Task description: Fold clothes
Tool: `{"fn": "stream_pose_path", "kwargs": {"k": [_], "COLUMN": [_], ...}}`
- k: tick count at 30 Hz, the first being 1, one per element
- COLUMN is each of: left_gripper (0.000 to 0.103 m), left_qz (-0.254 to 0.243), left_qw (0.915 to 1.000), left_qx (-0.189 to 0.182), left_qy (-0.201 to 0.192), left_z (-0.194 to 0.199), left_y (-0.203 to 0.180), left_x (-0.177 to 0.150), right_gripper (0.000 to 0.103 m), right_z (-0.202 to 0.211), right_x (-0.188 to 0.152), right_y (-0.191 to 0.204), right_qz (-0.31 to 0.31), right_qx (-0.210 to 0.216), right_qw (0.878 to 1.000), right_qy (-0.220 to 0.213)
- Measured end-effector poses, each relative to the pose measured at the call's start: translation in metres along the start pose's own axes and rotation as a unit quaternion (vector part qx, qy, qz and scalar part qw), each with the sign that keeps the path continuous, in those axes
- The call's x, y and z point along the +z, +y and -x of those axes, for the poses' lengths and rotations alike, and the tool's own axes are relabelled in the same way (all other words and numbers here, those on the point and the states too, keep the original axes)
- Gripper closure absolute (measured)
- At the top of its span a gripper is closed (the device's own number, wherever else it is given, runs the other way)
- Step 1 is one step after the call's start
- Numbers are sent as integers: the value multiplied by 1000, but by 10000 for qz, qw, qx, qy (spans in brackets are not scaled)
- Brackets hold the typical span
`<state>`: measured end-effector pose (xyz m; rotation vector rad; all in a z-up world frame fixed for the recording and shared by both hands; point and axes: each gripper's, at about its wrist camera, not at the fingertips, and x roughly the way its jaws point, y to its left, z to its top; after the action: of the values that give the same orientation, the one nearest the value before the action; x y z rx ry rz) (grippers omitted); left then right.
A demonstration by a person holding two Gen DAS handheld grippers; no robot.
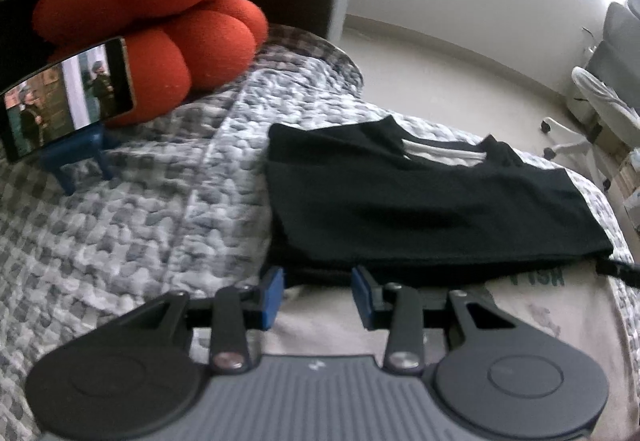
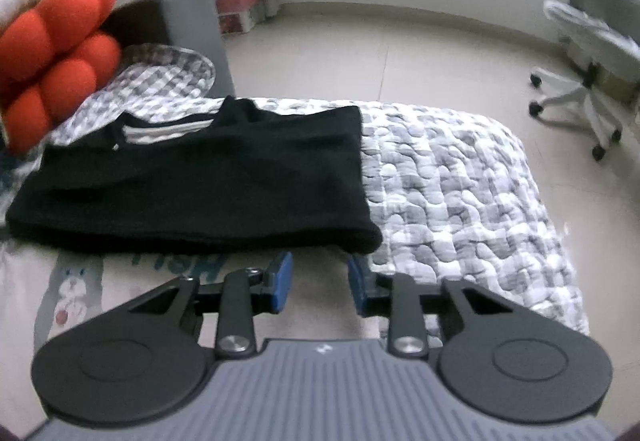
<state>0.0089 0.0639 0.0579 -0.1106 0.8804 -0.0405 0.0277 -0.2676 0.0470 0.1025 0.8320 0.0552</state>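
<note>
Both grippers, left [image 1: 318, 295] and right [image 2: 318, 281], gape part-open, empty, beside the black shirt [image 1: 420, 201]; a shallow pinch may catch only its top layer.

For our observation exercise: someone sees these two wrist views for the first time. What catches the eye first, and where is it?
The bright orange knotted cushion stands out at the head of the bed, with a phone playing video propped in front of it. A folded black garment lies across the grey checked quilt, on top of a pale printed shirt. The left gripper and right gripper hover at its near edge, jaws apart, gripping nothing.
</note>
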Motion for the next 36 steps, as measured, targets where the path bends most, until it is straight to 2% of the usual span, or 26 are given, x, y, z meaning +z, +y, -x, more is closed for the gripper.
{"fn": "stream_pose_path", "kwargs": {"k": [2,5,9,12,17,20,22,25,28,31,36], "left_gripper": [64,65,65,65,65,65,65,67,67,67,67], "left_qz": [14,58,109,197,370,677,865,1055,861,610,270], "left_qw": [10000,9996,9997,9994,9987,9974,9962,9944,9962,9979,9993], "left_qx": [-25,83,47,4,15,-102,-93,20,36,43,255], "left_qy": [61,254,218,270,345,221,71,-32,-152,-232,35], "left_z": [-7,-20,-16,-13,-11,-3,3,3,1,-2,-18], "left_y": [-2,-3,-4,2,17,33,44,54,47,35,22], "left_x": [-1,-3,-2,-2,1,6,9,11,11,11,6], "right_gripper": [74,76,74,74,74,71,71,71,81,84,88], "right_z": [-4,-14,-11,-1,14,25,30,28,18,6,-11], "right_x": [1,0,2,6,8,7,10,15,17,15,9], "right_y": [-12,-25,-40,-41,-44,-50,-40,-22,-16,-11,-6], "right_qz": [-406,-934,-1738,-1846,-2065,-2522,-2297,-1803,-1664,-1538,-1315], "right_qx": [39,-188,-380,-365,-1034,-692,-500,-443,-224,-232,-431], "right_qw": [9991,9954,9838,9818,9728,9642,9699,9794,9834,9862,9898], "right_qy": [-81,-58,-219,-241,-194,-430,-640,-793,-689,-570,-331]}}
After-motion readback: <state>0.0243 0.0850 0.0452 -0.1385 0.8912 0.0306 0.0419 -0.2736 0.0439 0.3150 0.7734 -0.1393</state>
